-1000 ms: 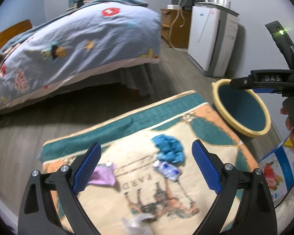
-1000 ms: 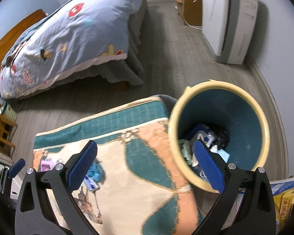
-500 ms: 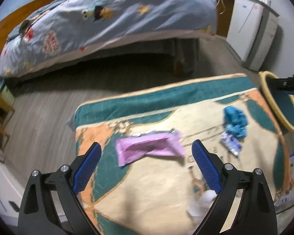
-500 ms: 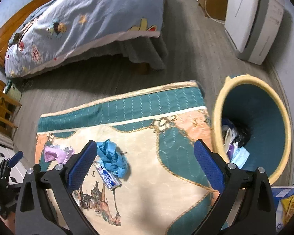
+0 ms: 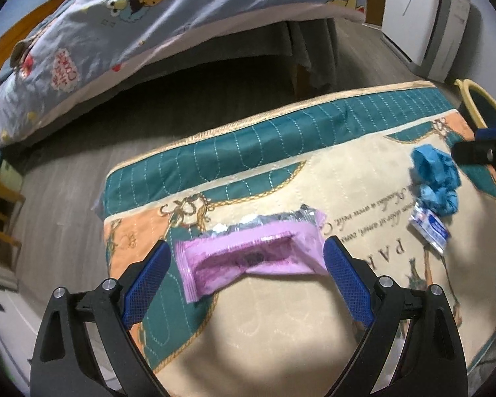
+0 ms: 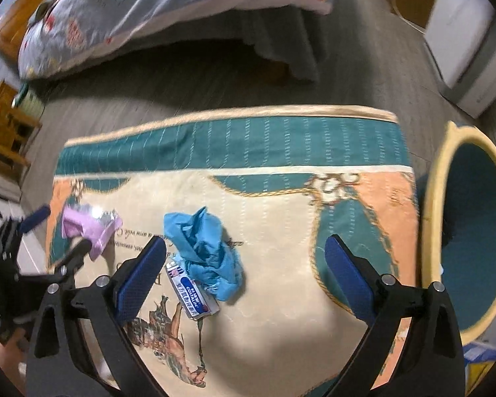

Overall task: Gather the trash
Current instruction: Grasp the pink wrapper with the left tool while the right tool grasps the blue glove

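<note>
Both tools gape: left (image 5: pixel 244 274) around pink wrapper (image 5: pixel 248 261); right (image 6: pixel 244 278) above rug (image 6: pixel 281 330).

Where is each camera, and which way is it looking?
Left wrist: sits on the left gripper, looking down at the pink wrapper between its open blue fingers.
Right wrist: sits on the right gripper, facing the blue crumpled glove and small packet; the left gripper shows at its left edge.
Both show the rug, wrapper, glove, packet and yellow-rimmed bin.
</note>
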{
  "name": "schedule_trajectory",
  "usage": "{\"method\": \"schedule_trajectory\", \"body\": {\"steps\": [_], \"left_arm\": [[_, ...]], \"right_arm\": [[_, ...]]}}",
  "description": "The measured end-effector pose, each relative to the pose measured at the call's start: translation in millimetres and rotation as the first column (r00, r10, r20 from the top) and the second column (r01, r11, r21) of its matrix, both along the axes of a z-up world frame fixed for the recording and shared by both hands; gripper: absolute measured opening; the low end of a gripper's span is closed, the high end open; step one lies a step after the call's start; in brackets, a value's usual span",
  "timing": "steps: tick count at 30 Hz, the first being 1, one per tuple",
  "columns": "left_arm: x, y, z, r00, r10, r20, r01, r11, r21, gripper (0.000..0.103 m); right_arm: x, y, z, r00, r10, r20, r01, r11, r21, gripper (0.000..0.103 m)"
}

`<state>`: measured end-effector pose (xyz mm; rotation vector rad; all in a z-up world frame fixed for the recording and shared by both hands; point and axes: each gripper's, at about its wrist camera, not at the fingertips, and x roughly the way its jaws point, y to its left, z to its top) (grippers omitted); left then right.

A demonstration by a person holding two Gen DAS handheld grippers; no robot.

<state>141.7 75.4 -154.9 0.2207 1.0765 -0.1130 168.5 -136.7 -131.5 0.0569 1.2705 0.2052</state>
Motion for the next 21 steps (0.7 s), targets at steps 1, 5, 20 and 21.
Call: {"method": "schedule_trajectory", "body": {"steps": [1, 5, 20, 21], "left_arm": [[2, 1, -1, 1.0, 0.003, -0.004, -0.003, 1.0, -0.003, 0.093], [10, -1, -8, 0.999, 0.004, -0.037, -0.005, 1.0, -0.02, 0.093], [13, -8, -13, 0.994, -0.009, -0.107, 0.002, 0.998, -0.061, 0.067], [11, -10, -11, 0.994, -0.014, -0.107, 0.008, 0.998, -0.062, 0.059]], "right_arm": [[1, 4, -2, 1.0, 0.014, -0.005, -0.014, 1.0, -0.004, 0.089], [4, 16, -10, 0.997, 0.079, -0.02, -0.079, 0.996, -0.027, 0.08], [-8, 35, -19, 0.979, 0.198, -0.044, -0.201, 0.978, -0.064, 0.026], [-10, 32, -16, 0.981, 0.192, -0.038, -0.194, 0.979, -0.056, 0.026]]}}
